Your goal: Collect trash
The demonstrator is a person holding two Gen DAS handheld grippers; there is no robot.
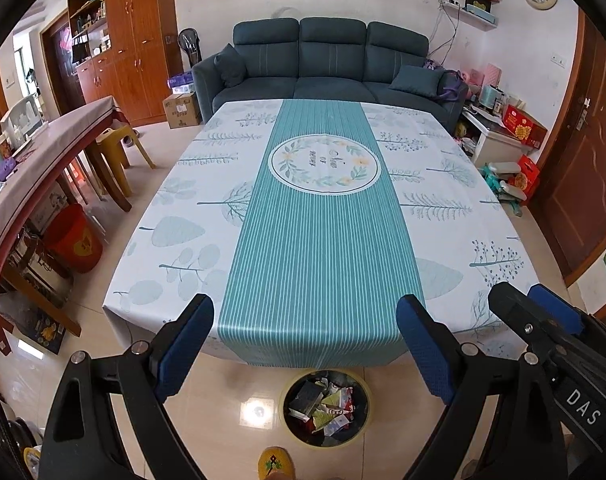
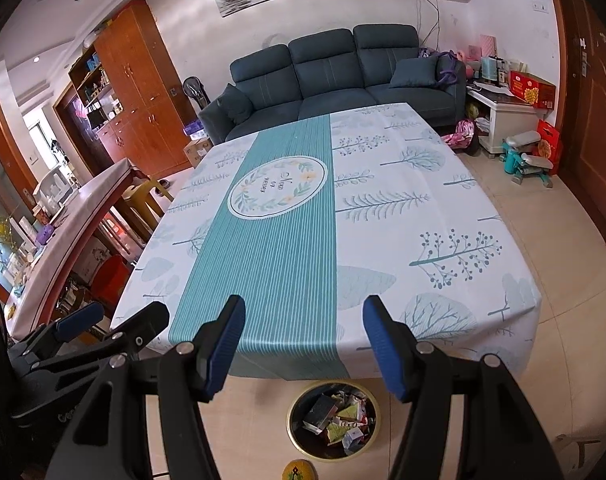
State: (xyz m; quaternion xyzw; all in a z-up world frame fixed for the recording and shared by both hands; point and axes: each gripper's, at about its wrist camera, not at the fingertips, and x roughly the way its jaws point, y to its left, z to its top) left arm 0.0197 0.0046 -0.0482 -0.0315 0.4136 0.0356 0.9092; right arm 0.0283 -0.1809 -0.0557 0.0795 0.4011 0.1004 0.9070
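A round trash bin [image 1: 326,407] with a yellow rim stands on the floor just below the table's near edge, holding several wrappers and small cartons [image 2: 335,420]. My left gripper [image 1: 305,316] hangs open above the near edge with nothing between its blue pads. My right gripper [image 2: 303,320] is open too, also with nothing in it. In the left wrist view the right gripper [image 1: 535,312] shows at the right edge. In the right wrist view the left gripper [image 2: 111,320] shows at the lower left. The table [image 1: 175,208] wears a leaf-print cloth with a teal stripe; no loose trash lies on it.
A dark sofa [image 1: 327,60] stands behind the table. To the left are a long counter [image 1: 43,160], yellow stools [image 1: 115,152] and a red bucket [image 1: 73,238]. Boxes and a white cabinet [image 2: 503,120] crowd the right. A person's slipper [image 1: 276,463] shows by the bin.
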